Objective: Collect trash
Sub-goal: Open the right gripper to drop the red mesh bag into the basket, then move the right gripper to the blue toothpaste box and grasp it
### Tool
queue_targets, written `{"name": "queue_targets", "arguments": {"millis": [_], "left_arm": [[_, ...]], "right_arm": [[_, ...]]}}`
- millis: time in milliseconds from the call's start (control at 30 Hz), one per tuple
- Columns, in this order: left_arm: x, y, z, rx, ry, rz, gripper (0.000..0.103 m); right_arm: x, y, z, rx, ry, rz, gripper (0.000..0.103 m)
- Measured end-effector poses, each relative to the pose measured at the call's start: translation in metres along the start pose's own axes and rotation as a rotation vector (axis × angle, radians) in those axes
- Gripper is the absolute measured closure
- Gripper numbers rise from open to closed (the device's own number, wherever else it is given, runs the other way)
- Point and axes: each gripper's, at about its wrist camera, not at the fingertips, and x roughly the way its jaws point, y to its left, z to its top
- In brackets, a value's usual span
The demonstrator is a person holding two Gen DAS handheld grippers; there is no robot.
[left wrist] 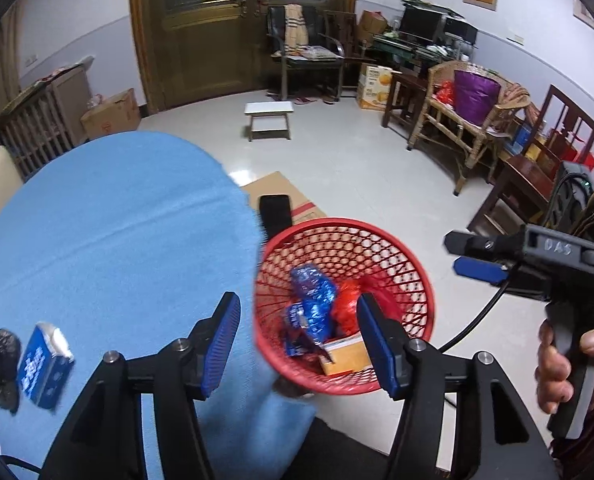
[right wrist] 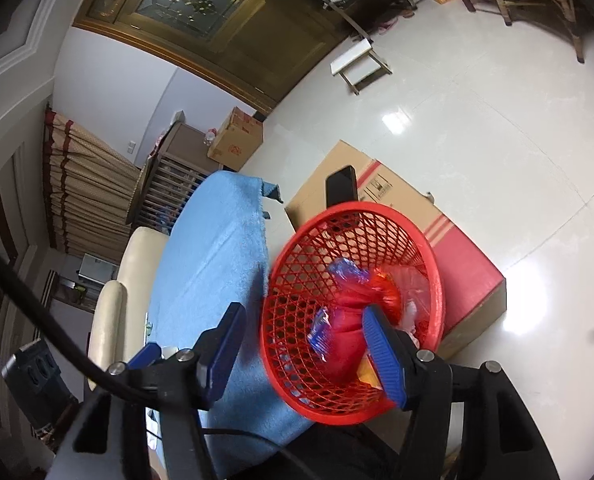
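Note:
A red mesh basket (left wrist: 413,264) stands beside the blue-covered table (left wrist: 117,220) and holds blue wrappers (left wrist: 311,300), a red wrapper (left wrist: 345,304) and a small orange box (left wrist: 347,354). It also shows in the right wrist view (right wrist: 297,248). My left gripper (left wrist: 299,344) is open and empty, straddling the table edge and the basket rim. My right gripper (right wrist: 301,352) is open and empty above the basket; it also shows in the left wrist view (left wrist: 473,258). A blue tissue pack (left wrist: 43,364) and dark lumps (left wrist: 1,360) lie on the table at the left.
A cardboard box (right wrist: 397,200) with a red side sits on the tiled floor behind the basket, a dark phone (right wrist: 341,186) leaning on it. A cream chair (right wrist: 133,280) stands beside the table. A small white stool (left wrist: 269,118), chairs and clutter stand further off.

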Motion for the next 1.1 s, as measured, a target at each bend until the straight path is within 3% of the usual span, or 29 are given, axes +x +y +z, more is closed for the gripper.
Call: {"name": "queue_targets", "arguments": {"millis": [467, 833, 1100], "left_arm": [[-0.060, 0.053, -0.051, -0.080, -0.063, 0.126, 0.035], [-0.120, 0.144, -0.140, -0.227, -0.092, 0.366, 0.035], [-0.155, 0.216, -0.198, -0.398, -0.083, 0.549, 0.035]], "right_arm": [[0.003, 0.065, -0.020, -0.144, -0.006, -0.002, 0.038], [0.040, 0.149, -0.057, -0.323, 0.082, 0.012, 0.038], [0.094, 0.219, -0.104, -0.459, 0.239, 0.052, 0.038]]}}
